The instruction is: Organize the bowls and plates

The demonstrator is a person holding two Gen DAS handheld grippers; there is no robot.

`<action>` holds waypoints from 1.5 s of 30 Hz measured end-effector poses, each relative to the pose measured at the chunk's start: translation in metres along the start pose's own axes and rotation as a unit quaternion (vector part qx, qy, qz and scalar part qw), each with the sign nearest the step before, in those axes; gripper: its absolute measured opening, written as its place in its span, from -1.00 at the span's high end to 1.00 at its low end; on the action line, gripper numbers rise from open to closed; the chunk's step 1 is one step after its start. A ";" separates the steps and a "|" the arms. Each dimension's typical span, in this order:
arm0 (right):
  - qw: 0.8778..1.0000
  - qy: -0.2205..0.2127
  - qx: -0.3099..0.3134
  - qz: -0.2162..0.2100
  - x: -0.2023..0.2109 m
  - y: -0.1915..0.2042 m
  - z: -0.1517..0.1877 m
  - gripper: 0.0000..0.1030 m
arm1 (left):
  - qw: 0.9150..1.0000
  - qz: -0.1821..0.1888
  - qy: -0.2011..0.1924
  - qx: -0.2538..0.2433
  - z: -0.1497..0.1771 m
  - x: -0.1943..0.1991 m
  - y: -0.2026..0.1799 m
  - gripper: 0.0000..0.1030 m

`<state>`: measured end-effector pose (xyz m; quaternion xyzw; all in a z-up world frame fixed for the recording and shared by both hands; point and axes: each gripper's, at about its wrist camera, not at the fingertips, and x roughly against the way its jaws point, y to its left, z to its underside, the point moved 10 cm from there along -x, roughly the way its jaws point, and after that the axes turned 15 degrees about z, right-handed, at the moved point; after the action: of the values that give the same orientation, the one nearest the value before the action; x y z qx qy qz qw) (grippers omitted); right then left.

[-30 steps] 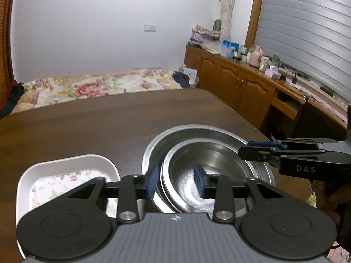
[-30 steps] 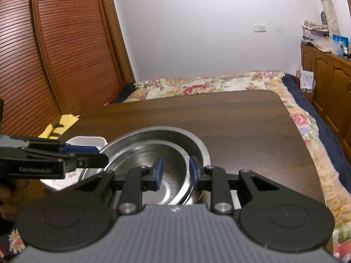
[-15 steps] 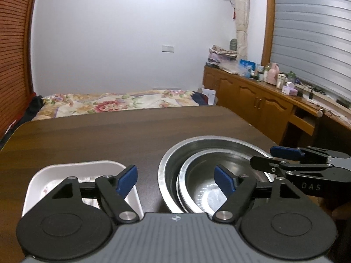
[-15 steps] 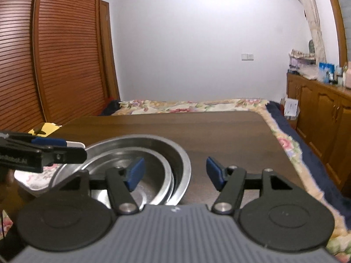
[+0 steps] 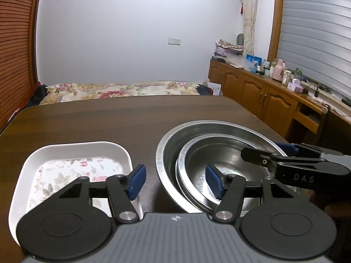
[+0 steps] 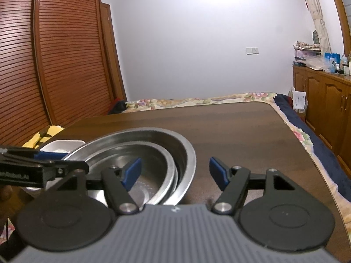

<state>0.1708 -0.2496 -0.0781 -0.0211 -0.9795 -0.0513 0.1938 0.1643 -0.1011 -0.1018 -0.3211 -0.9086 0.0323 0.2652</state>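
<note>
Bowls sat nested on the dark table (image 5: 109, 118): a small bowl (image 5: 228, 153) lay inside a big bowl (image 5: 197, 129), both of bare steel, the small one pushed toward the big one's near wall. Nothing else lay in them that could be told. In the left wrist view they filled the lower right of the frame; in the right wrist view the big bowl (image 6: 175, 146) and small bowl (image 6: 151, 162) sat lower left of centre. Just beside them, apart by a strip of bare wood, stood a white dish (image 5: 72, 151) with rounded corners and a flower print on its floor; it held nothing. In the right wrist view only a corner of that dish (image 6: 61, 144) showed at the left, behind the bowls.

Both tools were held low and level over the near edge of the table, pointing toward the far wall. The left gripper (image 5: 175, 180) had its jaws spread wide, clamping nothing, one blue pad over the dish's right rim and the other over the small bowl. The right gripper (image 6: 175, 173) was likewise spread wide and empty, one pad over the bowls and the other over bare wood. Each tool showed side-on in the other's view: the right gripper (image 5: 263, 153) reached in from the right edge over the bowls, the left gripper (image 6: 57, 160) from the left edge, its tips at the big bowl's rim.
</note>
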 end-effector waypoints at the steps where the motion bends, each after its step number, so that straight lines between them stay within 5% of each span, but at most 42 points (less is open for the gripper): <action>1: 1.000 0.001 0.002 0.001 0.000 0.001 0.001 -0.34 | 1.000 0.000 0.001 0.000 0.000 -0.001 -0.001 -0.16; 11: 1.000 0.014 0.006 0.006 -0.004 0.005 0.001 -0.32 | 1.000 -0.004 0.008 0.006 0.004 -0.004 0.000 0.07; 18: 1.000 0.021 0.007 0.002 -0.006 0.006 0.001 -0.11 | 1.000 -0.002 0.010 0.010 0.004 -0.005 -0.001 0.25; 26: 0.999 0.042 0.011 -0.009 -0.009 0.009 0.006 0.00 | 1.000 -0.003 0.011 0.009 0.005 -0.005 -0.001 0.26; 31: 0.999 0.040 0.027 -0.002 -0.006 0.013 0.007 0.32 | 1.000 0.005 0.010 0.014 0.005 -0.006 -0.001 0.33; 37: 0.999 0.046 0.002 -0.003 -0.003 0.013 0.006 0.45 | 1.000 -0.004 0.009 0.028 0.000 0.001 0.009 0.33; 45: 1.000 0.027 -0.008 -0.015 0.011 0.028 -0.019 0.45 | 0.999 0.002 -0.017 0.039 -0.022 0.028 0.018 0.33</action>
<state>0.1698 -0.2231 -0.0536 -0.0069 -0.9737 -0.0621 0.2191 0.1668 -0.0724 -0.0738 -0.3121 -0.9103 0.0737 0.2616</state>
